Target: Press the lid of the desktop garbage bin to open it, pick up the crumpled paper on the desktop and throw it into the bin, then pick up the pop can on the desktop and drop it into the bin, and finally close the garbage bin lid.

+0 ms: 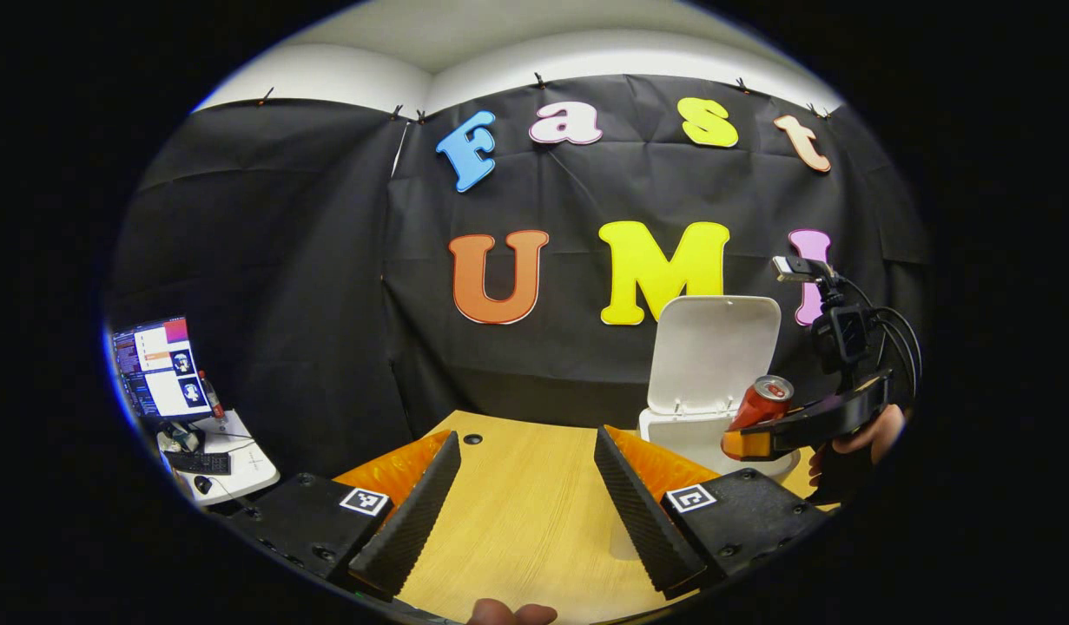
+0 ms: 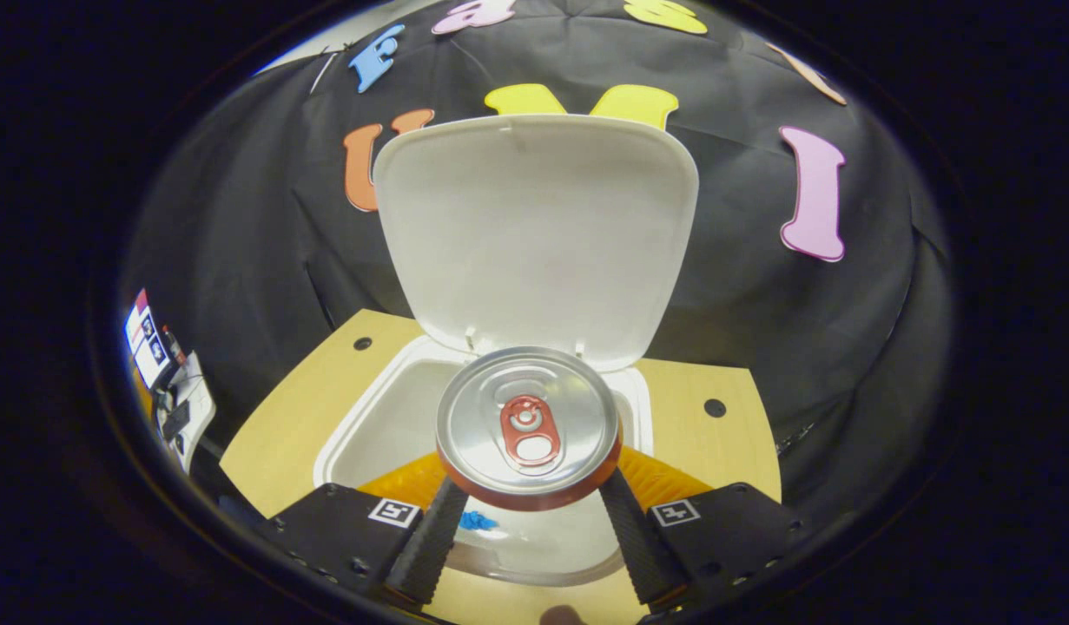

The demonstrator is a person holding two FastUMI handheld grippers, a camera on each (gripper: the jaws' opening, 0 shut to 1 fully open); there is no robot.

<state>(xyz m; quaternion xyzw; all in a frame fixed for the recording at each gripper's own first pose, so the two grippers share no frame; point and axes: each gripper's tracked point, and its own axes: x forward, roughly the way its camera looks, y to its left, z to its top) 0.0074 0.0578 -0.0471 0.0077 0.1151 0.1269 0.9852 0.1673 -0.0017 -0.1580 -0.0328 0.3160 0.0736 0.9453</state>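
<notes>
The right gripper (image 2: 527, 521) is clamping both fingers on the pop can (image 2: 529, 427), holding it above the open garbage bin (image 2: 369, 434), whose lid (image 2: 534, 234) is standing upright at 12 o'clock. The left gripper (image 1: 527, 508) is hovering wide apart and empty over the desktop (image 1: 521, 512), the can (image 1: 760, 404) at its 2 o'clock.

In the right gripper view the pop can (image 2: 528, 427) is covering much of the garbage bin (image 2: 386, 417) opening, so only a scrap of something blue (image 2: 478, 521) is peeking out beneath it, too small to identify. In the left gripper view the right gripper (image 1: 747, 443) is hiding the can's lower body and part of the bin's front, and the hand (image 1: 855, 447) holding it is being cut off. The far monitor (image 1: 161, 369) is showing too small to make out
</notes>
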